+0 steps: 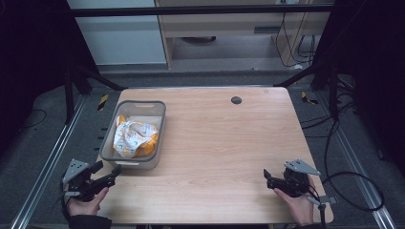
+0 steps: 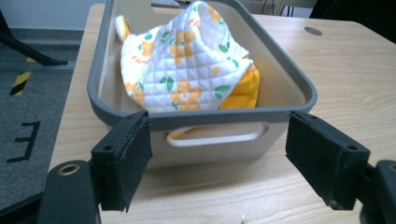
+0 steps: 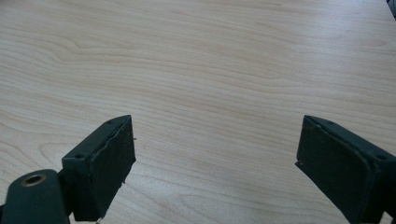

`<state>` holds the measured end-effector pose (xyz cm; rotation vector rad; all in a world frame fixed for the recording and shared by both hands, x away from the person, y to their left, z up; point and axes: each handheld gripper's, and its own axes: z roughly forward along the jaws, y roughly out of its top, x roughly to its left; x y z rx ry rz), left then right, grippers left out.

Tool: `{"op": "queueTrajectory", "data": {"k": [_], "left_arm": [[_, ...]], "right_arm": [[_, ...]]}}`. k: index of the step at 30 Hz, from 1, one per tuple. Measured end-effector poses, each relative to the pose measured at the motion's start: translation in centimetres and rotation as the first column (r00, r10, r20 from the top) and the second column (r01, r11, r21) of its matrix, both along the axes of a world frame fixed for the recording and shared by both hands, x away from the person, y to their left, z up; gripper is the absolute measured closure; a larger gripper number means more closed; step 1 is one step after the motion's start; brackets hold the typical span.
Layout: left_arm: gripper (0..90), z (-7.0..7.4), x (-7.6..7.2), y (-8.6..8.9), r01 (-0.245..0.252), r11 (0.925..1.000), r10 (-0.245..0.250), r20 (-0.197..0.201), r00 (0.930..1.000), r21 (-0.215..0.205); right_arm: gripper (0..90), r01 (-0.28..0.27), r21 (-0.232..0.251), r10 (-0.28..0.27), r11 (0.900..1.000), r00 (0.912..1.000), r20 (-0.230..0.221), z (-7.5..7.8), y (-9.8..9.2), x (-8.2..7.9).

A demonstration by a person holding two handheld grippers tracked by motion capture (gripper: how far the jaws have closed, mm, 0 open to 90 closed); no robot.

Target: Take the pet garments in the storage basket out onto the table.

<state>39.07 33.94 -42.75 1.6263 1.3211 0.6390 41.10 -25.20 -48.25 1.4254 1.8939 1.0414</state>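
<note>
A grey plastic bin [image 1: 157, 116] [image 2: 299, 88] stands on the left side of the wooden table [image 1: 224, 143]. Inside it lies a crumpled quilted cloth [image 1: 133, 138] [image 2: 187, 65], white with orange flowers and an orange lining. My left gripper [image 1: 106, 174] [image 2: 217, 158] is open at the table's front left corner, its jaws pointing at the bin's near handle slot [image 2: 217, 136] from a short distance. My right gripper [image 1: 266, 175] [image 3: 215, 163] is open near the front right edge, over bare wood with nothing between its jaws.
A small dark round cap [image 1: 236, 100] [image 2: 313, 31] sits in the tabletop at the far middle. Cables [image 1: 353, 186] trail on the floor to the right. Metal frame rails [image 1: 47, 157] run along the left side of the table.
</note>
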Motion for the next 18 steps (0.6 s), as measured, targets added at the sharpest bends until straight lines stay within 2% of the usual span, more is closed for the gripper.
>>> {"op": "queueTrajectory", "data": {"k": [18], "left_arm": [[23.8,2.8,0.6,0.5,0.025,0.9997,-0.026,0.048,0.9985,0.007]], "right_arm": [[12.1,-0.007,-0.012,0.007,1.000,1.0000,0.004,-0.1,0.0,-0.2]]}}
